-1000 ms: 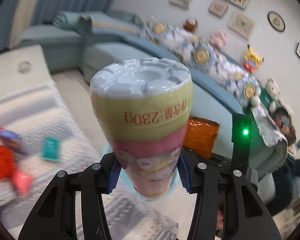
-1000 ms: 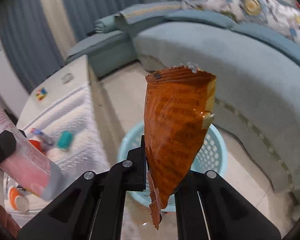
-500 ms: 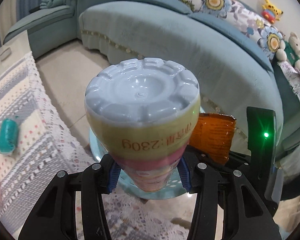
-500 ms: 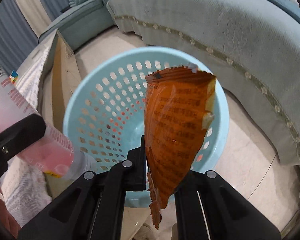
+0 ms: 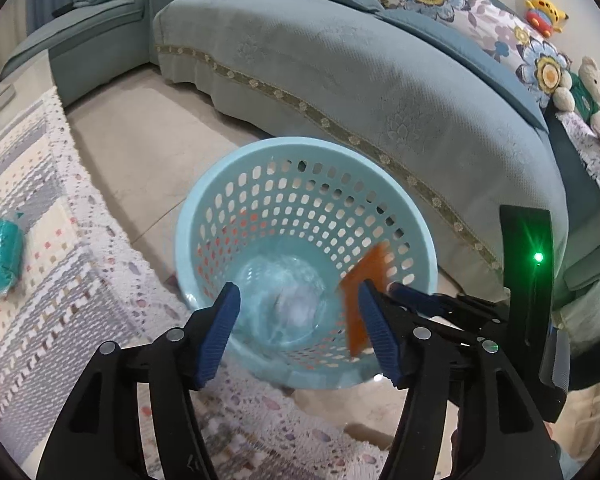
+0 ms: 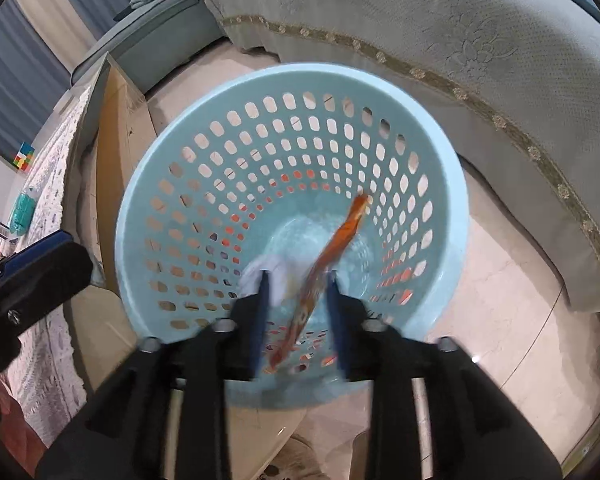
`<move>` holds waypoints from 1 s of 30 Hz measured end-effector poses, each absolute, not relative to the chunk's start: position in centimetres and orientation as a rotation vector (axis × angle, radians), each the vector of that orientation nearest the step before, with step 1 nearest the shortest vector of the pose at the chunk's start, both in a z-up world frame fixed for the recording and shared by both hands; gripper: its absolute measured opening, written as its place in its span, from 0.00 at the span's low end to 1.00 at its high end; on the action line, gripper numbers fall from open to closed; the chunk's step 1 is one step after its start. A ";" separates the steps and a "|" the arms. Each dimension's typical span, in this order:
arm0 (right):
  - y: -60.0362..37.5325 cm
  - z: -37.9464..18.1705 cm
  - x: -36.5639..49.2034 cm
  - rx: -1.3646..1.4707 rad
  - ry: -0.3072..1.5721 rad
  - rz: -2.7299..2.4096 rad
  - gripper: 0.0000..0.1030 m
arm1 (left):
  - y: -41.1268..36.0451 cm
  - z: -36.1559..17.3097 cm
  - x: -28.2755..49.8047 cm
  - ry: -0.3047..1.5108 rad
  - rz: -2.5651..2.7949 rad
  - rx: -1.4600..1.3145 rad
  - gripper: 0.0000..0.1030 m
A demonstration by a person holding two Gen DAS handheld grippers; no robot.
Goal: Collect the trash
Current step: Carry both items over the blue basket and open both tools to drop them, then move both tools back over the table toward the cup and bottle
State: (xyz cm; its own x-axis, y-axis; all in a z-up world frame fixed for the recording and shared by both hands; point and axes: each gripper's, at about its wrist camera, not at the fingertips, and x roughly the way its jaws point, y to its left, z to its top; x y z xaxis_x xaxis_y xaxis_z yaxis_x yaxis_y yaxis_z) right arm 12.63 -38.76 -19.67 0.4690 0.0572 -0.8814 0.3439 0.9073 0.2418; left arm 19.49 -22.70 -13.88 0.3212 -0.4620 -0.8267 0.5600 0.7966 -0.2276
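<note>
A light blue perforated basket [image 5: 380,184] [image 6: 172,136] stands on the floor below both grippers. My left gripper [image 5: 298,330] is open and empty above it. The bottle shows as a blurred pale shape [image 5: 296,304] deep in the basket, and as a white blur in the right wrist view [image 6: 260,274]. My right gripper [image 6: 298,308] is open. The orange wrapper [image 6: 332,252] is blurred between its fingers, over the basket. It also shows in the left wrist view [image 5: 364,276].
A teal sofa [image 5: 340,64] curves behind the basket. A low table with a knitted cloth [image 5: 40,200] stands at the left, with a teal packet [image 5: 2,258] on it. A colour cube [image 6: 23,156] lies on it farther off. Tiled floor [image 6: 500,300] surrounds the basket.
Both grippers have opened above the basket. The bottle has left my left gripper and dropped in. The orange wrapper has come loose from my right gripper.
</note>
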 end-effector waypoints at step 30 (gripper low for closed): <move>-17.7 -1.3 6.7 0.168 0.738 0.206 0.46 | 4.9 1.9 4.0 0.638 -0.282 -0.102 0.69</move>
